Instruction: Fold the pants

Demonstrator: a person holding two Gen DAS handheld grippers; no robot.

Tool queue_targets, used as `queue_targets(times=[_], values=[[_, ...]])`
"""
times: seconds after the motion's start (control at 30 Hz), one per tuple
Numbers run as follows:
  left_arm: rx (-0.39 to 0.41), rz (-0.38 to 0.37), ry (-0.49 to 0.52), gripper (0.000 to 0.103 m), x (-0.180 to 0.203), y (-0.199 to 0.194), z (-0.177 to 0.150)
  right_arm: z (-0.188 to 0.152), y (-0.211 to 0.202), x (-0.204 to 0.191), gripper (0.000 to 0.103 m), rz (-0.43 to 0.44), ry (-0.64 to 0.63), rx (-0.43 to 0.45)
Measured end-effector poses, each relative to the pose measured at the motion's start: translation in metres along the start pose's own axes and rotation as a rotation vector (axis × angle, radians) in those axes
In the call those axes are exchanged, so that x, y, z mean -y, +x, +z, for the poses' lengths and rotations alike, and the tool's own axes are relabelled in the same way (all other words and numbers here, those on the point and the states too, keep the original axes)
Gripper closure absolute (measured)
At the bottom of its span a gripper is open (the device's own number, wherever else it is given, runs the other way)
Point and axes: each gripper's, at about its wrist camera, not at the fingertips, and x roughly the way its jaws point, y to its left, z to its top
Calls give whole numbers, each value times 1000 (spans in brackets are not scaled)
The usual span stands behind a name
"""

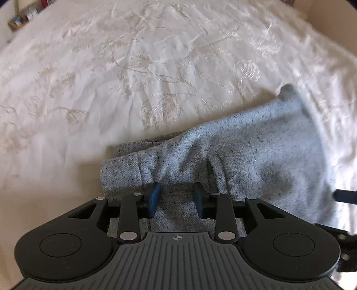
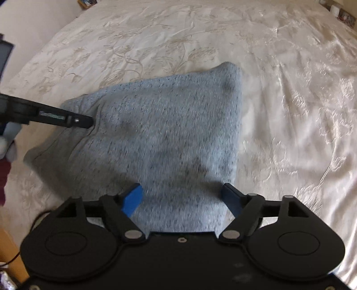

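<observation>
The grey speckled knit pants (image 1: 256, 151) lie folded into a thick bundle on a cream embroidered bedcover (image 1: 133, 67). My left gripper (image 1: 177, 196) hovers over the bundle's left end by a ribbed cuff (image 1: 120, 171). Its blue pads stand a little apart, with flat cloth showing between them and not pinched. In the right wrist view the pants (image 2: 167, 125) spread out ahead as a broad wedge. My right gripper (image 2: 183, 198) is wide open above their near edge, its pads clear of the cloth. The left gripper's black finger (image 2: 84, 121) touches the pants' left side there.
The bedcover (image 2: 290, 111) stretches far beyond the pants on all sides. A shelf with books (image 1: 20, 20) stands past the bed's far left corner. A wooden edge (image 2: 6, 252) and a cable sit at the lower left, and small items (image 2: 345, 15) at the far right.
</observation>
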Motion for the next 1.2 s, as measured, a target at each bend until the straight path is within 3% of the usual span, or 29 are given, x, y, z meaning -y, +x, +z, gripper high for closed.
queue_targets(times=[0.17,0.27,0.4,0.7,0.97,1.1,1.2], values=[[-35,200,-132,71,31,-12,2,-7,-27,35,20,98,-25,43],[-46,272,-236,71,50,-24,1,-5,-48,64,20,154,-16,75],[-73,319,-309,71,81,-34,-4,0,-70,98,20,201,-9,114],[-161,340,-344,71,144,-40,-3,6,-94,154,19,298,-3,170],[-239,380,-334,71,172,-40,-1,1,-98,171,17,389,-45,180],[-263,401,-335,71,178,-47,2,-3,-95,171,9,430,-33,158],[-285,435,-348,71,179,-52,2,-7,-95,171,8,468,-19,150]])
